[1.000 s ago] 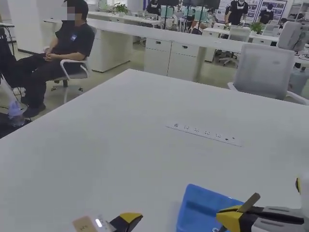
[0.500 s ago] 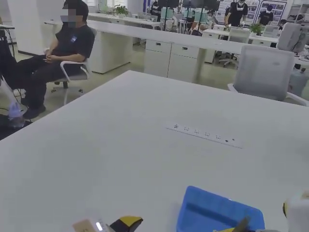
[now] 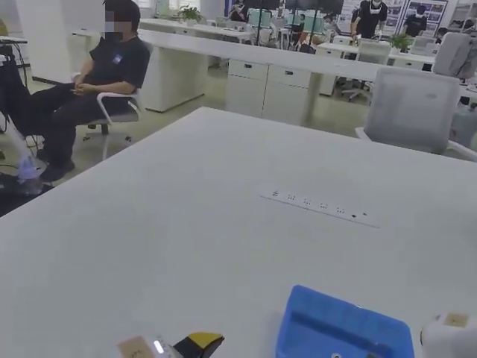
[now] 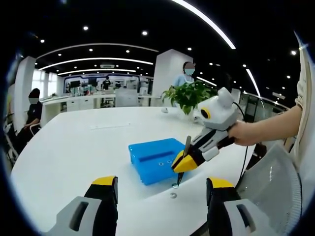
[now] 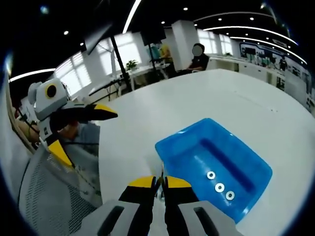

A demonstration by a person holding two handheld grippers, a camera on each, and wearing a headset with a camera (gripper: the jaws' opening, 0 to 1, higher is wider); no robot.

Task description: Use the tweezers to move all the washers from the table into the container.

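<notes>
My right claw point(image 5: 161, 182) is clamped on the tweezers point(image 4: 187, 145); their tip points at a washer point(image 4: 175, 186) on the table point(image 5: 221, 98), just beside the blue container point(image 5: 246, 169); my left claw point(image 4: 161, 183) is wide apart.

grey left gripper point(image 4: 162, 182) and right gripper point(image 5: 161, 183), black yellow-tipped fingers point(image 4: 104, 196).

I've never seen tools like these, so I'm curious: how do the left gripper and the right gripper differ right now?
The left gripper has its jaws spread wide with nothing between; the right gripper has its jaws closed on the tweezers. The right gripper aims the tweezers down at a washer beside the blue container; the left gripper sits farther back. Both have yellow-tipped jaws.
</notes>
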